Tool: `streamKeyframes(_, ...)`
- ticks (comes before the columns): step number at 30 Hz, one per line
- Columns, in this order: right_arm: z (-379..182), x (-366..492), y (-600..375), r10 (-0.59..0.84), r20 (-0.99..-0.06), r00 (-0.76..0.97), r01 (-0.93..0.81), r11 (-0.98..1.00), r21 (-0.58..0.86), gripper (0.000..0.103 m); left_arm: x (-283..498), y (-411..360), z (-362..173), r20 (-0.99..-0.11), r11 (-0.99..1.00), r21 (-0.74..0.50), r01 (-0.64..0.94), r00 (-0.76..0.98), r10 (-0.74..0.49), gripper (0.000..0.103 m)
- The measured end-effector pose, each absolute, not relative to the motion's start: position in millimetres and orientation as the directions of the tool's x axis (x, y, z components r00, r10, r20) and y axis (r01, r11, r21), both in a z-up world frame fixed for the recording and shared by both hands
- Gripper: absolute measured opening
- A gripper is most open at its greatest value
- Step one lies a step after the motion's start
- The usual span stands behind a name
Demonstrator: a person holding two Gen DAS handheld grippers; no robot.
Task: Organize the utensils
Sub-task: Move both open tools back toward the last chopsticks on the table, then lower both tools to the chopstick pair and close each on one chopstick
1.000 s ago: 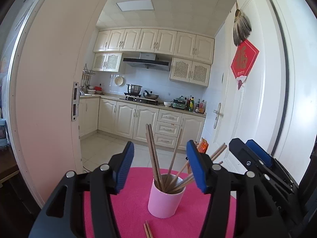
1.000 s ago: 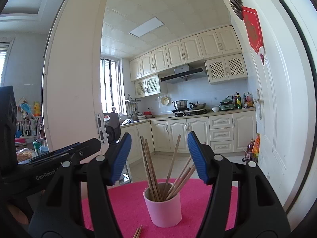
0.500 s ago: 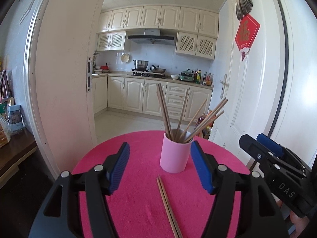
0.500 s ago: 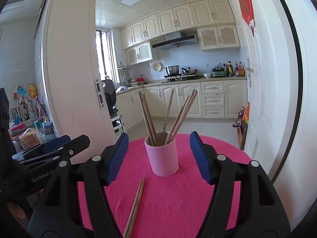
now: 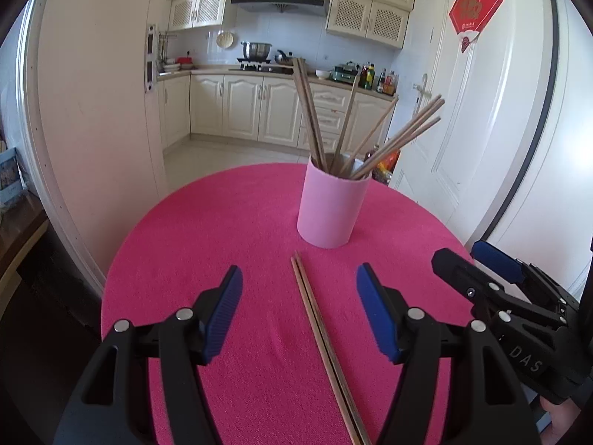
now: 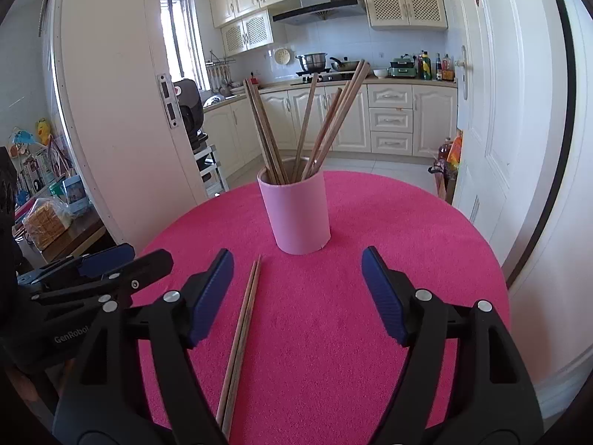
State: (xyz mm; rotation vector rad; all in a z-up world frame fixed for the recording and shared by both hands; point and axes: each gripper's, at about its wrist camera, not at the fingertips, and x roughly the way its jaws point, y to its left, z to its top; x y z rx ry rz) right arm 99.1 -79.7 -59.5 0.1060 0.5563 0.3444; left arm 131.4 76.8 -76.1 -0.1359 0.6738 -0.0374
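Left wrist view: both grippers poised over a loose pair of chopsticks [image 5: 321, 337] on the pink round table [image 5: 207, 230].

Left to right: the left gripper [image 5: 299, 309] hangs wide open and empty; the pair lies between its jaws on the cloth, tips just short of the pink cup [image 5: 333, 205] of chopsticks; the right gripper [image 6: 297, 291], also empty, is opening. Likely the pick-up step; next, close on the pair and lift it into the cup. Beyond, a kitchen doorway and cream cabinets [image 5: 241, 105].

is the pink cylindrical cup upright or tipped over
Upright: the pink cylindrical cup stands on its base on the pink tablecloth, wooden chopsticks sticking up from it.
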Motion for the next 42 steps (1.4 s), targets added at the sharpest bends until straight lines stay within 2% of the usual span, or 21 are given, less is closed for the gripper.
streamKeyframes(6,-74,111,-81,0.342,-0.556,0.757,-0.283,0.94,0.193,0.074,154,80,-104,-0.719,0.985,-0.169,-0.032,0.688,-0.101,0.063)
streamKeyframes(15,-89,126,-87,0.33,-0.618,0.713,-0.254,0.944,0.21,0.077,179,81,-135,-0.815,0.975,-0.215,-0.062,0.561,-0.144,0.063)
streamKeyframes(20,-95,128,-90,0.33,-0.633,0.7,-0.254,0.944,0.211,0.077,184,78,-145,-0.84,0.976,-0.208,-0.072,0.525,-0.14,0.063)
streamKeyframes(31,-102,133,-94,0.333,-0.654,0.679,-0.254,0.943,0.217,0.077,191,68,-163,-0.899,0.992,-0.097,-0.076,0.434,-0.055,0.063)
streamKeyframes(42,-104,135,-100,0.327,-0.662,0.674,-0.248,0.945,0.214,0.077,196,55,-163,-0.91,0.997,-0.019,-0.079,0.414,0.016,0.063)
